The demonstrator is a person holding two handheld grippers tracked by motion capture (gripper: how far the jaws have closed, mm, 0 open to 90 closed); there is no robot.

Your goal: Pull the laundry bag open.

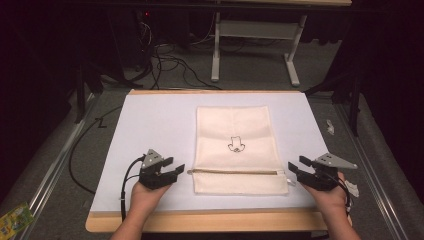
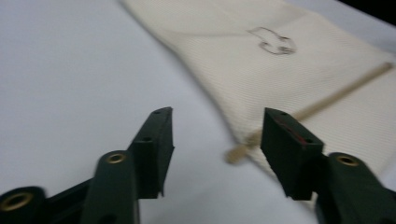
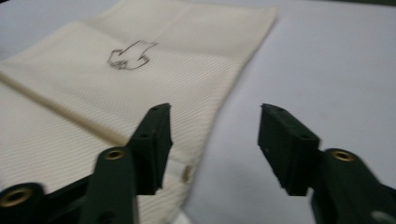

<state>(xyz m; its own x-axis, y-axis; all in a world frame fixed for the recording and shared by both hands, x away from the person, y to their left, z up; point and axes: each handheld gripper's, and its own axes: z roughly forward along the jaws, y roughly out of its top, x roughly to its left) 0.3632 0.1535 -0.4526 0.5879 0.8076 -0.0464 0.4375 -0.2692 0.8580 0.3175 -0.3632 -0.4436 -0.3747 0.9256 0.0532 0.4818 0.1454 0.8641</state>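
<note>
Room lies open around our pouch (image 1: pixel 234 150), which rests flat on the white mat (image 1: pixel 150 125), well in from the far and side edges, its near edge closer to the mat's front. We hold the left gripper (image 1: pixel 176 167) just beside the pouch's left end, jaws apart with nothing between them; in the left gripper view the zip's (image 2: pixel 322 103) tan tail pokes out on the mat ahead of the gap. Our right gripper (image 1: pixel 296 167) sits just off the right end, jaws likewise apart and holding nothing. The pouch is zipped along a line near its front edge, so we cannot tell what is inside; a small black drawing (image 1: pixel 236 145) marks its middle. The mat covers a wooden table (image 1: pixel 200 222); cables (image 1: pixel 170 62) trail over the grey floor beyond.
</note>
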